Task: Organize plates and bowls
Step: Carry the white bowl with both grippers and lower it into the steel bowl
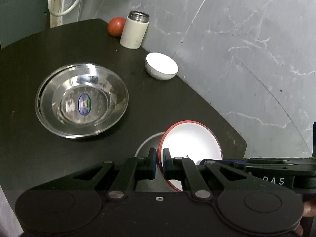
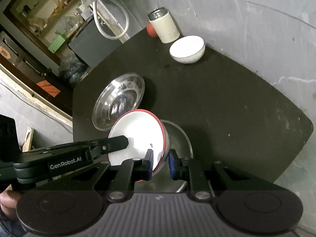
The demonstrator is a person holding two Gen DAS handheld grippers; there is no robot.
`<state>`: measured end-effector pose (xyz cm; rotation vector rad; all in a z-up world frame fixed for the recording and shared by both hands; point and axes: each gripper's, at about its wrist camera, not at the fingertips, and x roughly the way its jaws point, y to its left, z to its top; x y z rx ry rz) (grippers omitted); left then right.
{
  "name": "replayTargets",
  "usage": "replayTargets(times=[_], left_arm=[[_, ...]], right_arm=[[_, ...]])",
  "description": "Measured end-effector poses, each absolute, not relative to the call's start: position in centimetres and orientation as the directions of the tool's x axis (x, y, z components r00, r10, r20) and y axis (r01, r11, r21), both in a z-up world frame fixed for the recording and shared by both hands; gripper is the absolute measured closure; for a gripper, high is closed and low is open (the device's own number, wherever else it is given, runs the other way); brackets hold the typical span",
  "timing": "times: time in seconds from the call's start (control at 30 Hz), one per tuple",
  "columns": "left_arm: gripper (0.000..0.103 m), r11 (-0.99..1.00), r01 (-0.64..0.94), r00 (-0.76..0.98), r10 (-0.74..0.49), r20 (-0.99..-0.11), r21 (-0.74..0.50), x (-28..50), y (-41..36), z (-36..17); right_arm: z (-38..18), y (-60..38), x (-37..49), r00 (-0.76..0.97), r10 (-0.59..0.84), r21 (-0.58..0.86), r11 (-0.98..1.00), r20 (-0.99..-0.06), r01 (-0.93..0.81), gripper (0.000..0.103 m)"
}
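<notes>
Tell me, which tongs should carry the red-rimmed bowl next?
Probably the left tongs: they are shut on the red-rimmed bowl's rim, holding it tilted above a steel dish. The right tongs straddle the rim but look open.

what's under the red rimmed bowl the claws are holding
A grey steel dish sits on the black table under the tilted red-rimmed bowl. Only its rim and part of its inside show; the rest is covered.

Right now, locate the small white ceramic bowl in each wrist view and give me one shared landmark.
Left wrist: small white bowl sits upper centre, at the table's far edge by the wall.
Right wrist: small white bowl sits upper right of centre, by the wall.
Shared landmark: the cream flask just beyond it.
</notes>
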<state>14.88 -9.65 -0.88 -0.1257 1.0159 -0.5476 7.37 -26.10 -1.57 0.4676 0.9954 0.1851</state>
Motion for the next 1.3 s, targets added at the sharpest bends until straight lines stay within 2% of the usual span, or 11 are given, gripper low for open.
replayTargets(times=[0.3, 1.1, 1.3], left_arm=[[0.096, 0.878, 0.346, 0.343, -0.448, -0.826, -0.332, 14.0, -9.9, -2.4], [0.095, 0.898, 0.332, 0.313, -0.395, -0.864, -0.290, 13.4, -10.5, -2.9], [0.091, 0.898, 0.329, 0.314, -0.396, -0.863, -0.292, 13.5, -10.5, -3.0]], right_arm=[[-2.1, -26.2, 7.5, 0.499, 0.354, 0.444, 0.893, -0.791, 0.071, 0.083], [-2.7, -25.9, 8.3, 0.445, 0.361, 0.428, 0.902, -0.820, 0.056, 0.083], [-2.8, -25.8, 8.6, 0.439, 0.364, 0.426, 0.904, -0.822, 0.048, 0.083]])
